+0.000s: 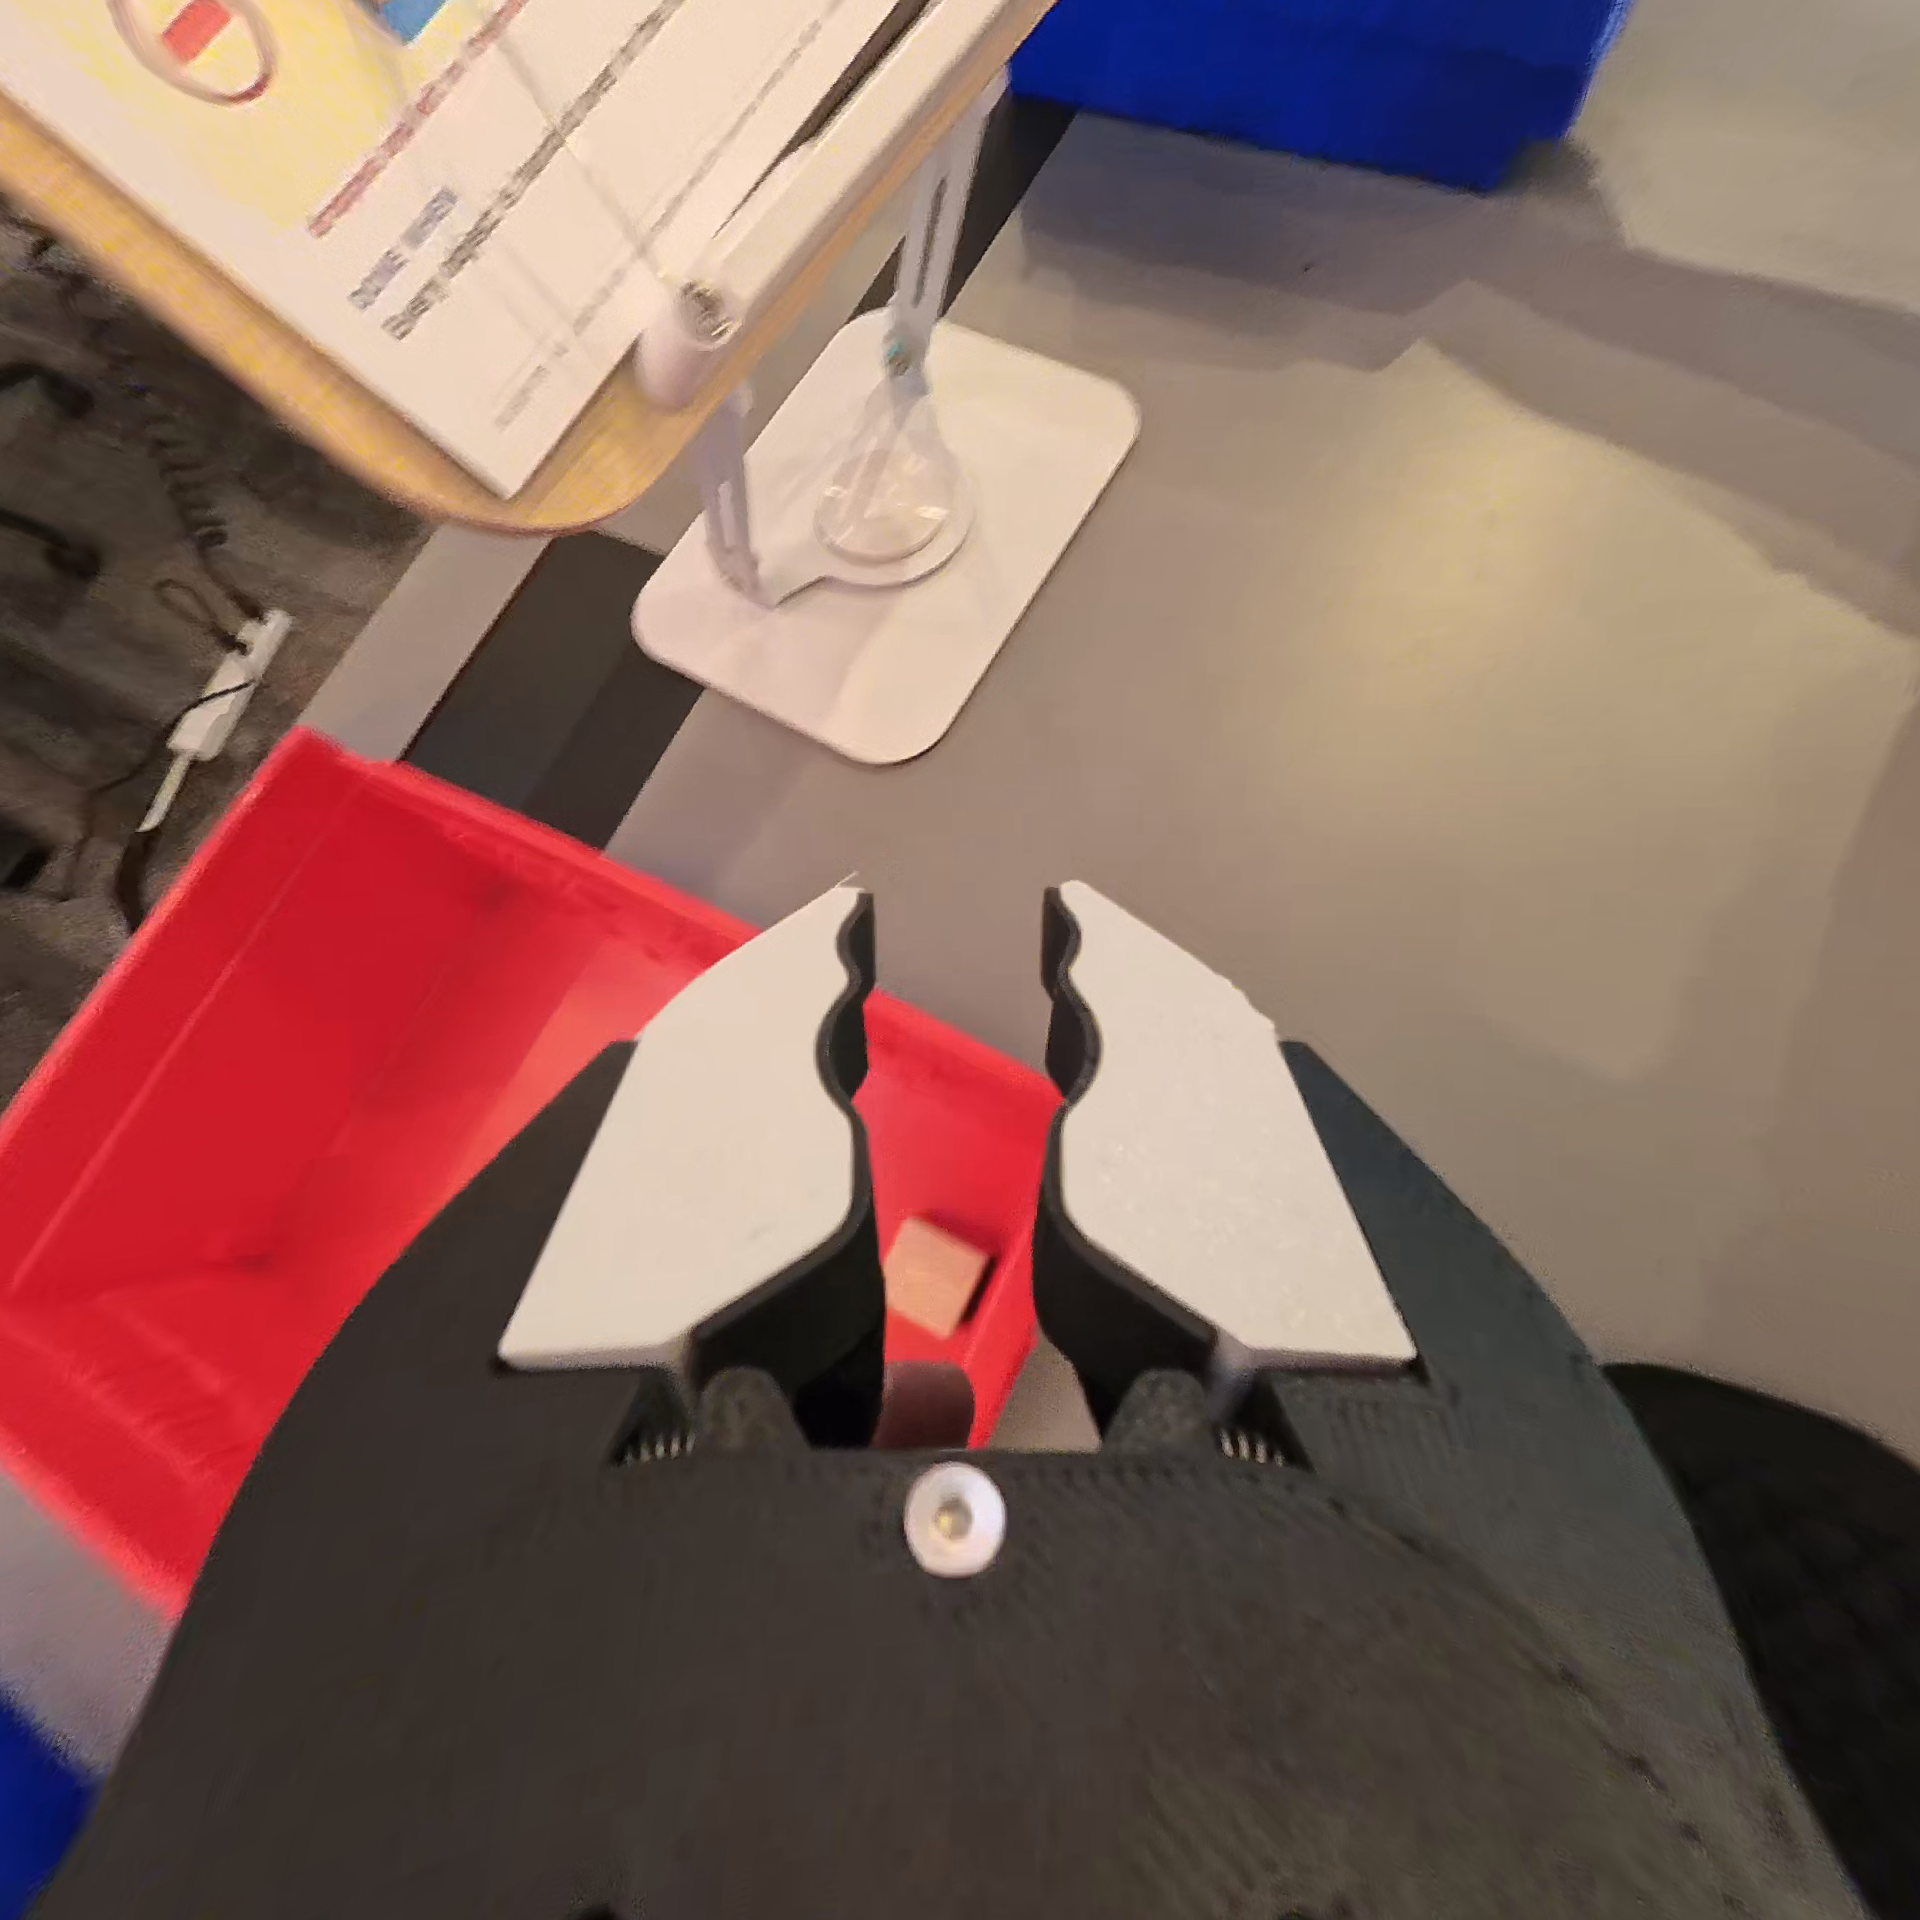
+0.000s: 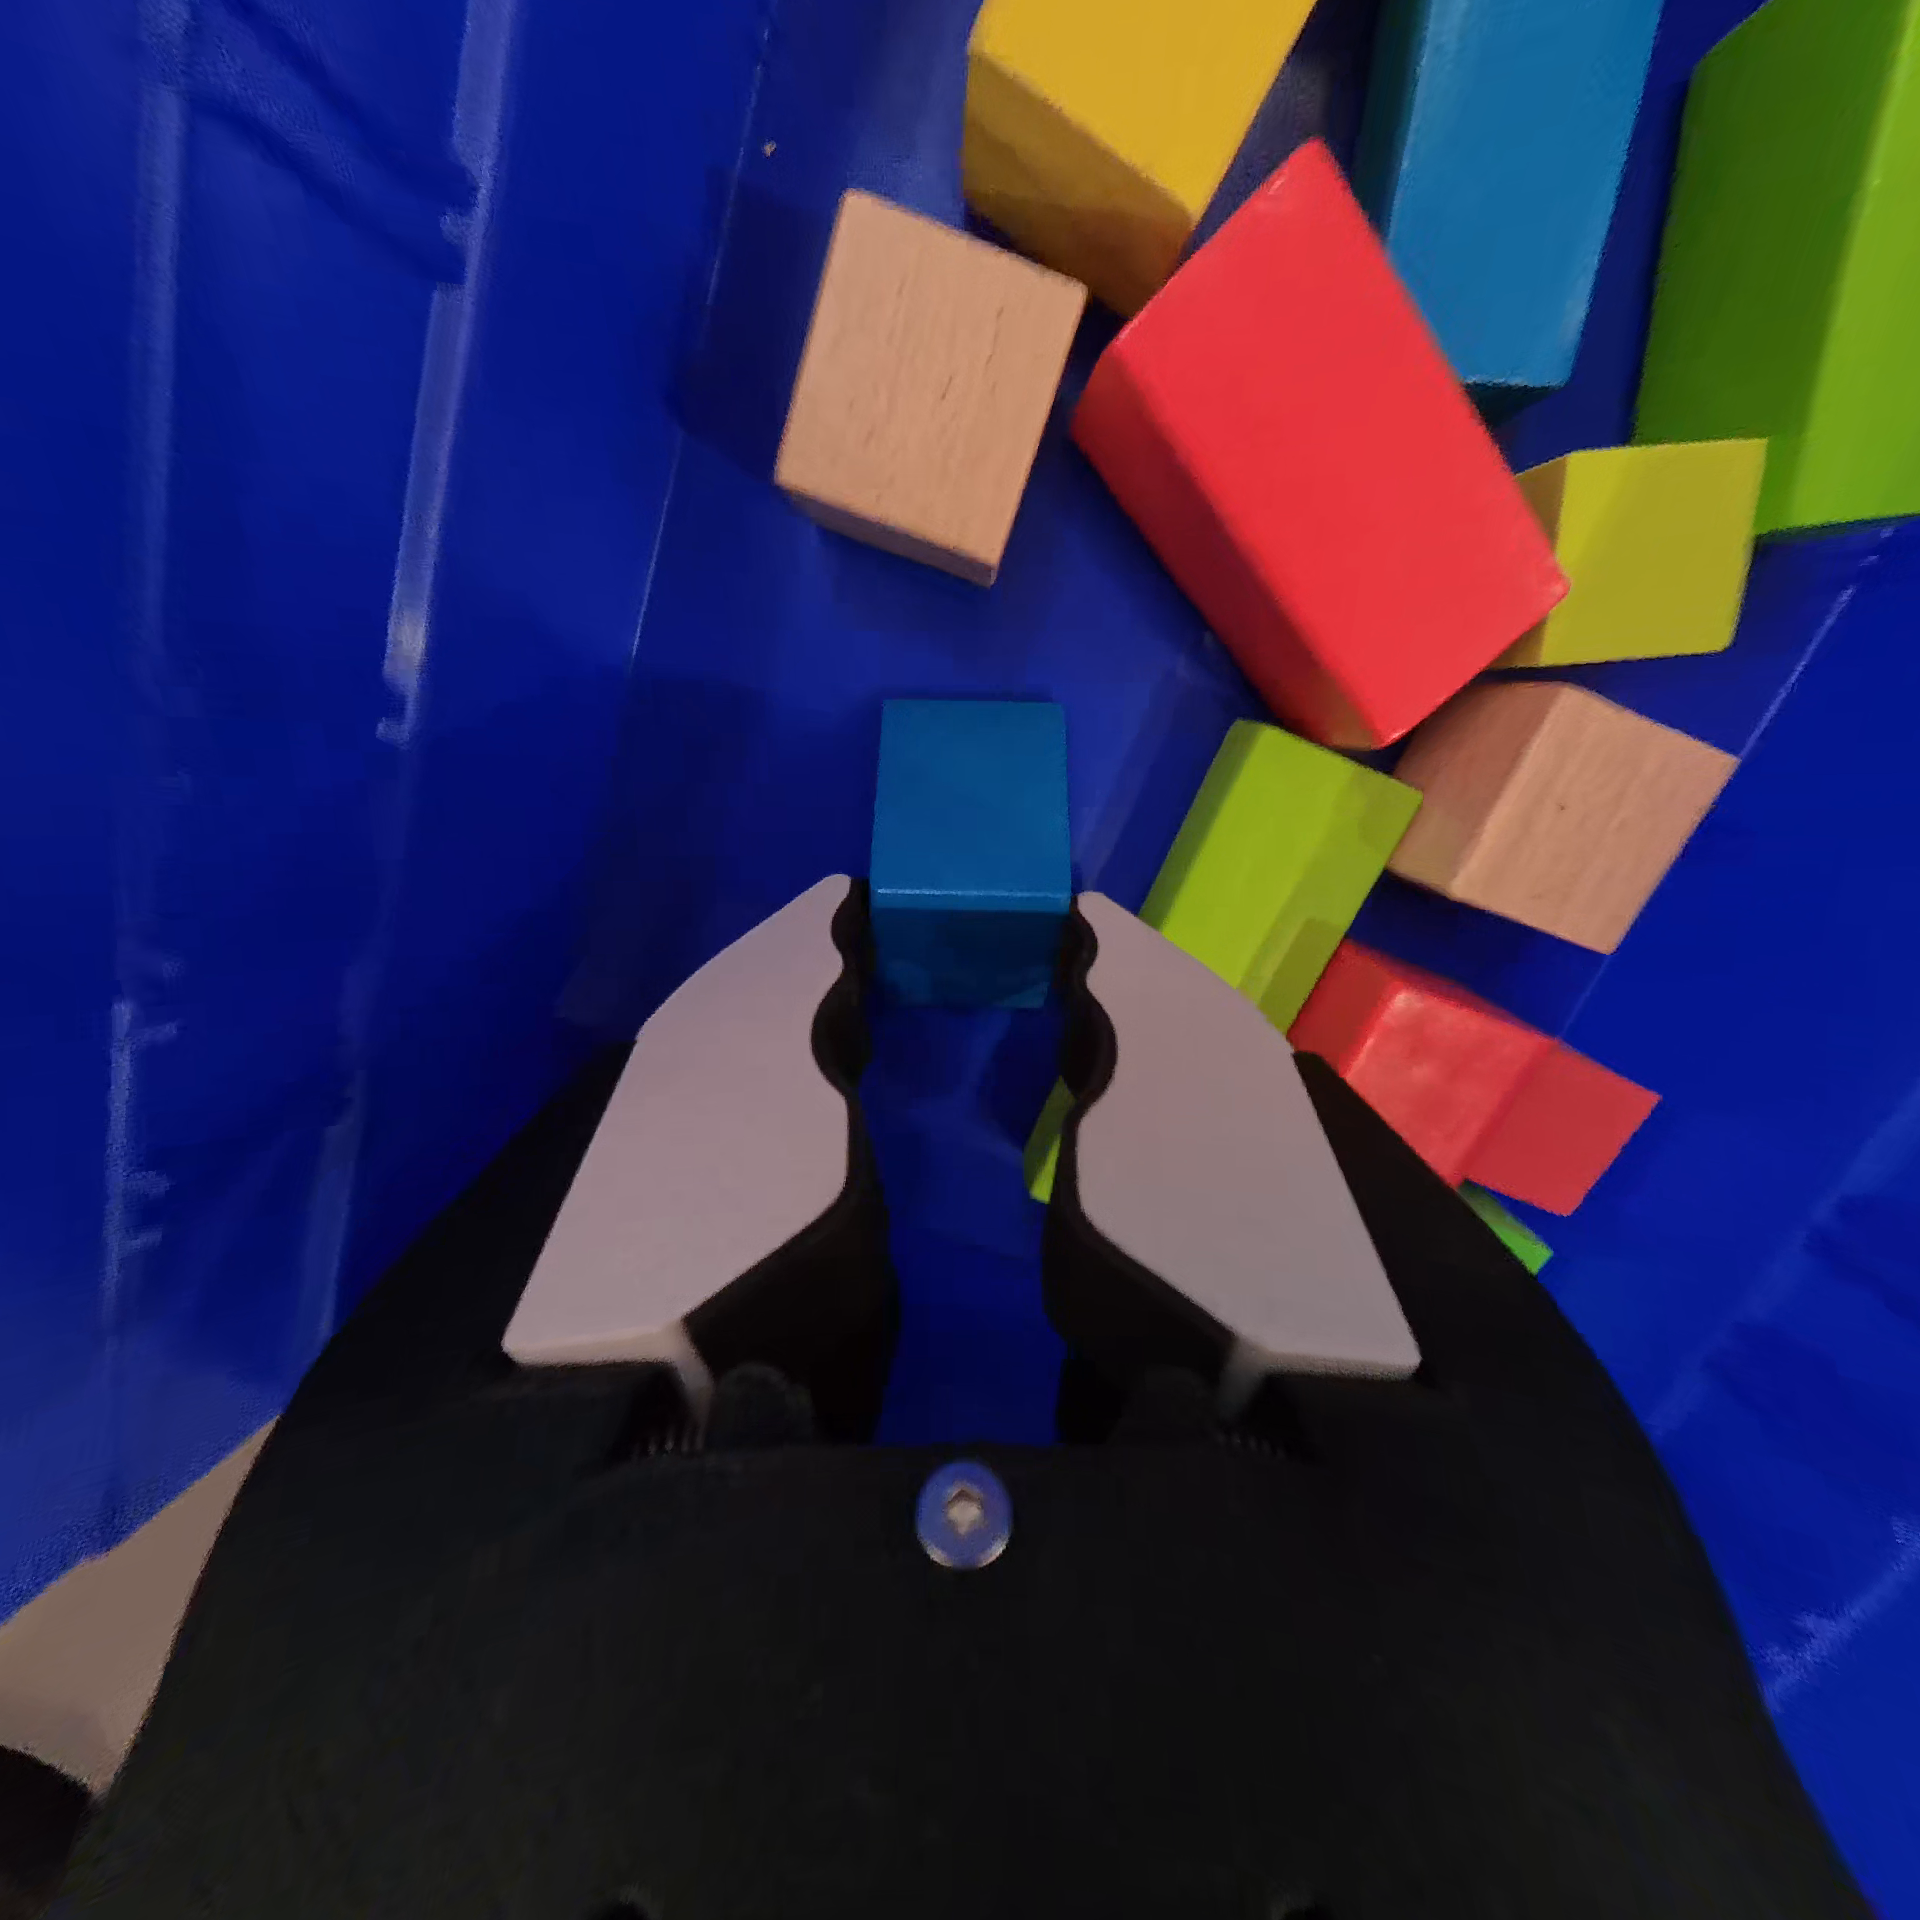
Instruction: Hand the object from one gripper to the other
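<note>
In the right wrist view my right gripper (image 2: 961, 914) is shut on a blue wooden block (image 2: 969, 831). Both pads press its sides, and the block sticks out past the fingertips. The gripper is inside a blue bin (image 2: 312, 623). In the left wrist view my left gripper (image 1: 958, 914) is open with nothing between its fingers. It hangs over the grey table (image 1: 1403, 727) at the edge of a red bin (image 1: 312, 1039). A plain wooden cube (image 1: 933, 1270) lies in the red bin below the jaws.
Several coloured blocks lie in the blue bin: a large red one (image 2: 1309, 447), a natural cube (image 2: 925, 384), a green one (image 2: 1268, 852), and yellow ones. A white stand base (image 1: 883, 582) holds a tilted board (image 1: 416, 208). The blue bin's corner (image 1: 1309, 83) lies beyond it. My right fingertips sit around 60 cm from my left ones.
</note>
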Motion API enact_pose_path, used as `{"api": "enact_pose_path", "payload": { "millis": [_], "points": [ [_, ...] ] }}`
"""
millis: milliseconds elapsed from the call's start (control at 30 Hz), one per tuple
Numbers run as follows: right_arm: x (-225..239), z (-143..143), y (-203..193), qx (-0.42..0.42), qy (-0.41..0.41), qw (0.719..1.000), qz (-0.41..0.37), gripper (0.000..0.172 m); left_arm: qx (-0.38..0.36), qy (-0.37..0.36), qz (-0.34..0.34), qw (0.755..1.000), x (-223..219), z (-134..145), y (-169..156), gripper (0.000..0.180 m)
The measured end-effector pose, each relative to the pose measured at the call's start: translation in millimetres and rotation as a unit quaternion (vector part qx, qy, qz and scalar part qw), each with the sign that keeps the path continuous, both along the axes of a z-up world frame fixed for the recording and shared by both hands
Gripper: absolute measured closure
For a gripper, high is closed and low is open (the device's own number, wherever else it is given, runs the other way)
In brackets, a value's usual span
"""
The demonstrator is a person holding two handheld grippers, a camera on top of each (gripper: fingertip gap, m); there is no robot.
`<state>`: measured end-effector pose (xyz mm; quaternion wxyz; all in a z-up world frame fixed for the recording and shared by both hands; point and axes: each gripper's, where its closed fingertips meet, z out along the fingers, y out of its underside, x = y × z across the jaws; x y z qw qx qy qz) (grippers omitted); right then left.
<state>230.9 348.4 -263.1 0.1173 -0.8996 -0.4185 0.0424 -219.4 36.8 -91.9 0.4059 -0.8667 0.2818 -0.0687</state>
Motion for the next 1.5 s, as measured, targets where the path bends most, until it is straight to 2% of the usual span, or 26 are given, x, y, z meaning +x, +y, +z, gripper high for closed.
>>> {"api": "enact_pose_path", "payload": {
  "millis": [100,133,200,300,400,467,533,567,667,767,900,967,1067,1133,1233,1300,1367,1500],
  "points": [
    [-5.3,0.8,13.7,0.016,-0.008,1.000,-0.001,0.140,-0.019,0.060,0.040,0.997,-41.7,-9.4,0.9,0.139],
    [-7.2,0.8,16.5,0.020,-0.011,1.000,-0.001,0.139,-0.040,0.075,0.048,0.995,-55.8,-16.4,-0.2,0.136],
    [-13.1,4.5,18.5,0.030,-0.001,1.000,0.001,0.129,-0.084,0.080,0.057,0.992,-76.2,-30.7,-3.6,0.130],
    [-18.1,17.0,17.5,0.062,0.015,0.998,0.006,0.126,-0.167,0.113,0.084,0.976,-106.2,-57.6,-18.0,0.127],
    [-22.7,26.9,10.1,0.078,0.034,0.996,0.018,0.127,-0.230,0.200,0.058,0.951,-126.8,-84.2,-36.8,0.121],
    [-24.4,30.2,4.2,0.079,0.039,0.996,0.027,0.128,-0.259,0.225,0.027,0.939,-132.8,-98.1,-43.7,0.120],
    [-23.8,33.1,1.4,0.089,0.031,0.995,0.036,0.128,-0.314,0.270,0.024,0.910,-150.4,-110.8,-55.5,0.119],
    [-23.8,34.9,0.6,0.094,0.030,0.994,0.039,0.130,-0.326,0.274,0.013,0.905,-150.1,-115.3,-57.6,0.117],
    [-27.0,37.1,-3.5,0.092,0.040,0.994,0.042,0.130,-0.305,0.247,-0.048,0.919,-116.9,-124.6,-48.1,0.122],
    [-30.1,36.4,-6.7,0.090,0.047,0.994,0.047,0.133,-0.318,0.230,-0.052,0.918,-97.6,-130.1,-44.4,0.122],
    [-30.4,34.9,-9.6,0.091,0.045,0.993,0.055,0.133,-0.298,0.312,-0.030,0.902,-134.1,-124.0,-34.0,0.124],
    [-32.2,33.6,-10.8,0.089,0.050,0.993,0.058,0.133,-0.292,0.344,-0.011,0.892,-157.9,-118.9,-23.6,0.121],
    [-34.9,31.8,-11.5,0.090,0.053,0.993,0.059,0.134,-0.315,0.347,0.027,0.883,-178.2,-121.7,-8.7,0.125],
    [-35.6,31.3,-11.5,0.094,0.051,0.993,0.059,0.137,-0.390,0.315,0.103,0.859,-194.3,-131.9,-12.5,0.122],
    [-35.8,32.4,-12.6,0.095,0.055,0.992,0.062,0.137,-0.454,0.239,0.187,0.838,-200.4,-147.0,-16.9,0.125],
    [-36.2,33.7,-13.7,0.096,0.061,0.991,0.066,0.137,-0.451,0.213,0.213,0.840,-201.7,-157.5,-10.5,0.128],
    [-36.8,35.4,-14.2,0.102,0.064,0.990,0.071,0.137,-0.448,0.238,0.249,0.825,-215.5,-159.8,-8.3,0.132],
    [-38.0,38.3,-14.4,0.108,0.073,0.989,0.075,0.138,-0.447,0.234,0.274,0.819,-217.5,-162.8,-5.3,0.129]
  ]
}}
